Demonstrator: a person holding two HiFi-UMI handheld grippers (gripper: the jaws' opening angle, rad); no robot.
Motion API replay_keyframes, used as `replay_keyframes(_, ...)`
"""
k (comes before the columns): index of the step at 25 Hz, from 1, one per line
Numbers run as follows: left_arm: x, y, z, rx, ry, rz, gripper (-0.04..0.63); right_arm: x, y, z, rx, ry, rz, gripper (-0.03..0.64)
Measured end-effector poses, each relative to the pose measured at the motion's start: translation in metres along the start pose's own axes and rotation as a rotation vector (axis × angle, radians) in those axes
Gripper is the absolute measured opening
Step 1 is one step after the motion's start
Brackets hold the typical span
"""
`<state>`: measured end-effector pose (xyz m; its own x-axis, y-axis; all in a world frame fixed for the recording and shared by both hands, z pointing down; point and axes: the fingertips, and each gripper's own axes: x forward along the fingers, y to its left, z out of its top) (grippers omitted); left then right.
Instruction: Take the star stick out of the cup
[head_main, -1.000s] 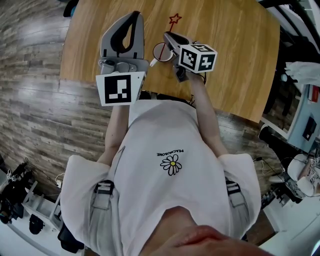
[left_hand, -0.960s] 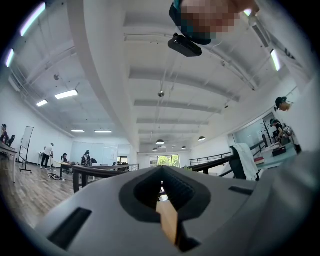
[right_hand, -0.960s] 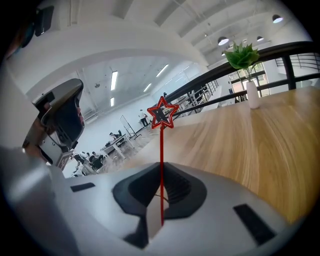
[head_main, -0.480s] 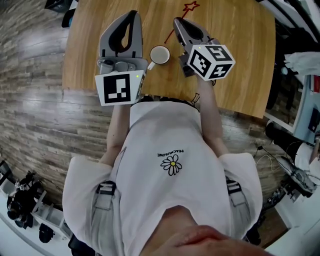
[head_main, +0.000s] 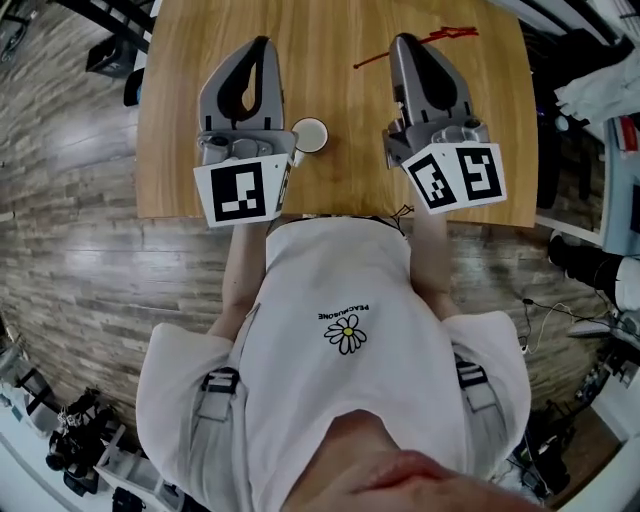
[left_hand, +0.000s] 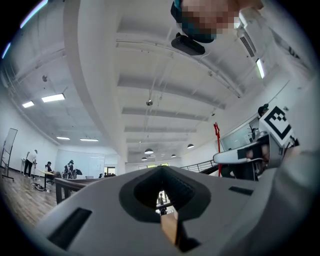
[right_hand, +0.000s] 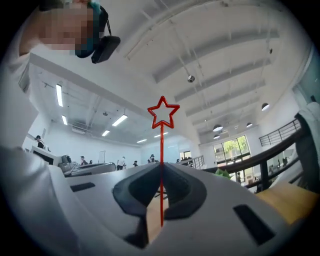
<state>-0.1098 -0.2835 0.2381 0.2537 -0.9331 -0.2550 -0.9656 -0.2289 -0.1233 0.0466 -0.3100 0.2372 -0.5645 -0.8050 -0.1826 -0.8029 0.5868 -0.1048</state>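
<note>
My right gripper (head_main: 404, 44) is shut on the thin red star stick (head_main: 415, 45), which crosses its tips well above the wooden table (head_main: 190, 70), star end pointing right. In the right gripper view the stick (right_hand: 161, 150) stands straight up between the closed jaws of that gripper (right_hand: 161, 167), the star outline on top. The white cup (head_main: 309, 134) stands with nothing in it beside my left gripper (head_main: 262, 44), which is shut on nothing. In the left gripper view that gripper (left_hand: 161, 169) points up at the ceiling, and the red stick (left_hand: 217, 145) shows at the right.
The table's near edge runs just below both grippers, against the person's white shirt (head_main: 340, 330). Grey plank floor (head_main: 70, 270) surrounds the table. Equipment and cables (head_main: 600, 270) crowd the right side; dark gear (head_main: 70, 450) lies at the lower left.
The right gripper has lifted the star stick up out of the cup and carried it to the right. The cup is left standing without it. The left gripper has stayed beside the cup.
</note>
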Motion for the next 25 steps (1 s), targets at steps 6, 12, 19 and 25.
replay_keyframes(6, 0.002, -0.016, 0.008, 0.004, -0.009, -0.036, 0.016, -0.042, -0.008, 0.023, -0.020, -0.098, -0.057, 0.020)
replay_keyframes(12, 0.000, -0.020, 0.006, -0.010, -0.006, -0.038, 0.015, -0.058, -0.008, 0.020, -0.016, -0.115, -0.060, 0.020)
replay_keyframes(19, -0.002, -0.020, 0.008, -0.004, -0.014, -0.037, 0.015, -0.057, -0.006, 0.019, -0.009, -0.113, -0.061, 0.018)
replay_keyframes(25, 0.000, -0.019, 0.006, -0.005, -0.007, -0.033, 0.015, -0.054, -0.006, 0.021, -0.004, -0.116, -0.053, 0.018)
